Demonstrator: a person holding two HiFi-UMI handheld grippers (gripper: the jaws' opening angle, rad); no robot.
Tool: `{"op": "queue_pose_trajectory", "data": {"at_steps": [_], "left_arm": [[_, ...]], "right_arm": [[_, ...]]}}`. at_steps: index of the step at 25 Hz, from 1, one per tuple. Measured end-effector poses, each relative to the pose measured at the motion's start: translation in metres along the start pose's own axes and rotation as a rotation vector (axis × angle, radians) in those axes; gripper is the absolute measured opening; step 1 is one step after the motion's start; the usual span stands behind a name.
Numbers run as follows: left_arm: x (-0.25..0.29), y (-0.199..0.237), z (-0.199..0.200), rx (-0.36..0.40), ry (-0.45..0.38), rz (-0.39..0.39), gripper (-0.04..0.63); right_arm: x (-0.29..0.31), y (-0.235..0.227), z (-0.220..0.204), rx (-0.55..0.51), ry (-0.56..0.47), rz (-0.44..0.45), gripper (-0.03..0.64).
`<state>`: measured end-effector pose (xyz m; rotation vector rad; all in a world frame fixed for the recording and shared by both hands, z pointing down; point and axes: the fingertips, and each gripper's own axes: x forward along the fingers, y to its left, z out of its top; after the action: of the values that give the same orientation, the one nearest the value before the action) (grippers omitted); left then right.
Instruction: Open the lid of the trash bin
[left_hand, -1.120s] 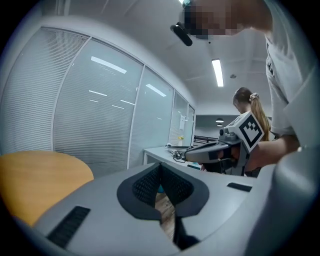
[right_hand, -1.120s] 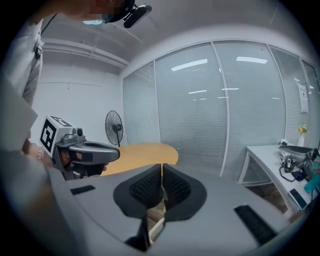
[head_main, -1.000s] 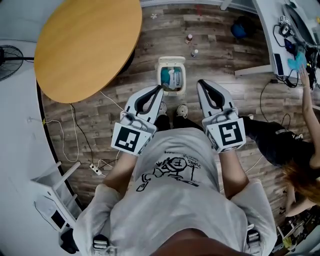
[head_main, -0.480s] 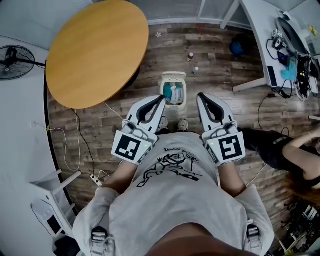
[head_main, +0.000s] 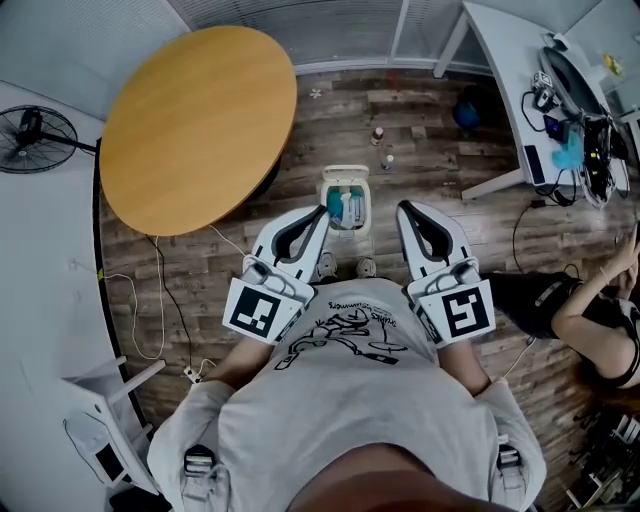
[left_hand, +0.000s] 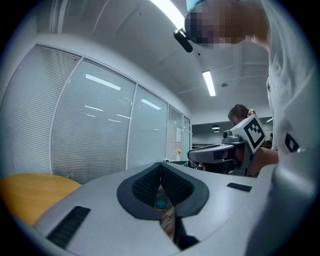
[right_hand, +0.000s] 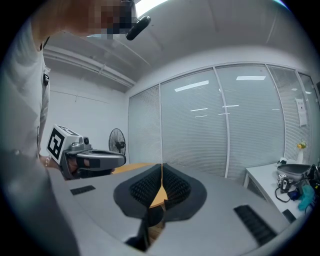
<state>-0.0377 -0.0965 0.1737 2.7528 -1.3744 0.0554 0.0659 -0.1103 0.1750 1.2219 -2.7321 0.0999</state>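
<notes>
A small cream trash bin (head_main: 345, 203) stands on the wooden floor just beyond the person's shoes. Its top shows blue and white contents inside. My left gripper (head_main: 322, 211) is held at chest height, its tips over the bin's left edge in the head view, jaws shut on nothing. My right gripper (head_main: 403, 208) is level with it, to the right of the bin, also shut and empty. In the left gripper view the left gripper (left_hand: 160, 165) points level across the room, its pads pressed together. The right gripper (right_hand: 161, 166) shows the same in its own view.
A round wooden table (head_main: 190, 125) stands to the far left, with a fan (head_main: 35, 140) beyond it. A white desk (head_main: 540, 60) with cables is at the far right. A person (head_main: 590, 310) sits on the floor at right. A power strip (head_main: 190, 372) lies left.
The head view has drawn back a little, so the bin sits higher and smaller in it. Both grippers stay shut and side by side. The seated person at right has shifted.
</notes>
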Motion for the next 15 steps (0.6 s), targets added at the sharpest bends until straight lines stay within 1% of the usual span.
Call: {"op": "queue_pose_trajectory", "data": {"at_steps": [15], "left_arm": [[0.004,0.007,0.012,0.007,-0.029,0.003,0.021]], "right_arm": [[0.006,-0.006,0.012,-0.037,-0.003,-0.022,0.005]]}}
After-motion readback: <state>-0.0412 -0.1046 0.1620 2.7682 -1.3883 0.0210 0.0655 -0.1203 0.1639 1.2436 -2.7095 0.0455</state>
